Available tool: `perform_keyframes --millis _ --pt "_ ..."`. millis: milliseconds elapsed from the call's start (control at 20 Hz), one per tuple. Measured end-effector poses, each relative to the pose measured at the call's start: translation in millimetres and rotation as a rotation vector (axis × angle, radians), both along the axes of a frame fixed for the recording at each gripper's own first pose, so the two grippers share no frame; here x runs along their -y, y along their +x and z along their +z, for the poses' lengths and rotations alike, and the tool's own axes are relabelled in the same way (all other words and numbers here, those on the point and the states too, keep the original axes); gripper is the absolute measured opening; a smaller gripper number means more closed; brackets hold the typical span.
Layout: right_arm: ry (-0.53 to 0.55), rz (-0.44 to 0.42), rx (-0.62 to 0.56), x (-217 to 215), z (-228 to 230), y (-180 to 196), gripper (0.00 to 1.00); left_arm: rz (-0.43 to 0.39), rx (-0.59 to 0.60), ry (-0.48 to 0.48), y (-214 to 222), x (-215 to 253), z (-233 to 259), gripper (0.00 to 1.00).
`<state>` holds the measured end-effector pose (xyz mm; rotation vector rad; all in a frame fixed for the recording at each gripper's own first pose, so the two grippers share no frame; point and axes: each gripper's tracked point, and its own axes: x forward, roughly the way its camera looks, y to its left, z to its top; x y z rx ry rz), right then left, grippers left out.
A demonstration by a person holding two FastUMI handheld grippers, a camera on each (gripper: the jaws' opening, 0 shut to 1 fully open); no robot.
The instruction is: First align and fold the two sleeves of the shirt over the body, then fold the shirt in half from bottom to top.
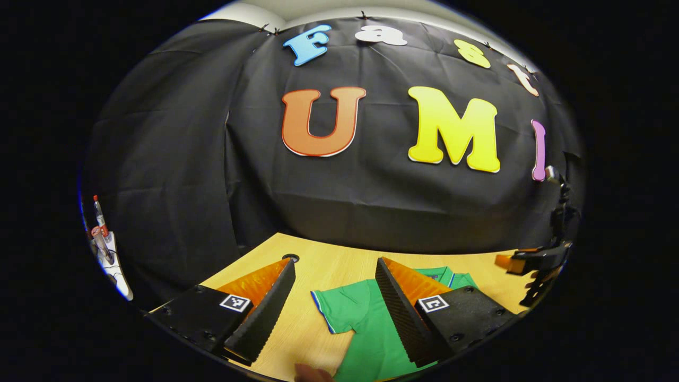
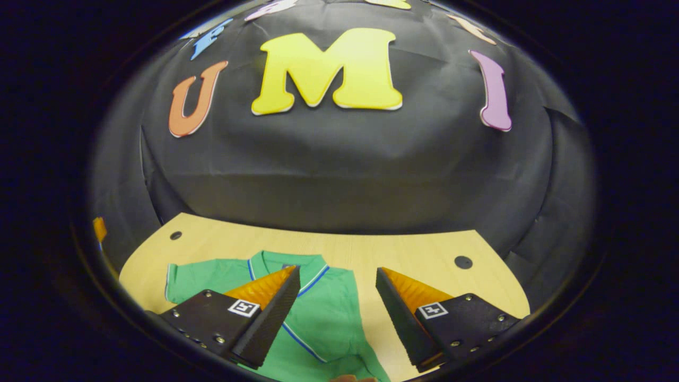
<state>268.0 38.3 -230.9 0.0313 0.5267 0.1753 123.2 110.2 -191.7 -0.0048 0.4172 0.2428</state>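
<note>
Flatly, green shirt [image 2: 323, 318] on woodgrain table [image 2: 403, 249].

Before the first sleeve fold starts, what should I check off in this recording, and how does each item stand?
1. Left gripper open, nothing between the fingers: ok.
2. Right gripper open, nothing held: ok.
3. Green shirt lying on the wooden table, collar toward the booth wall: ok.
4. Shirt's sleeve spread out flat, not yet folded: ok.
5. Other sleeve laid flat: cannot tell.
6. Shirt's bottom hem straight: cannot tell.
</note>
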Motion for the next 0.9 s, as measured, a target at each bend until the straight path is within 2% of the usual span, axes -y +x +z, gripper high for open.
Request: perform_keyframes --millis 300,450,650,900 --pt "0.038 0.015 0.151 15.5 81.1 -14.5 0.93 0.012 -0.111 -0.029 20.5 -16.1 -65.4 0.98" --pt "0.064 0.02 0.211 20.2 117.4 -26.9 0.94 0.045 -0.158 -0.03 29.4 -26.9 -98.0 0.98" --pt "0.064 0.032 0.277 33.0 154.1 -45.7 0.92 0.088 -0.212 -0.029 47.1 -44.0 -137.4 0.98" --pt "0.085 0.005 0.333 51.4 186.3 -53.7 0.92 0.14 -0.324 -0.031 60.5 -64.7 -181.8 0.98"
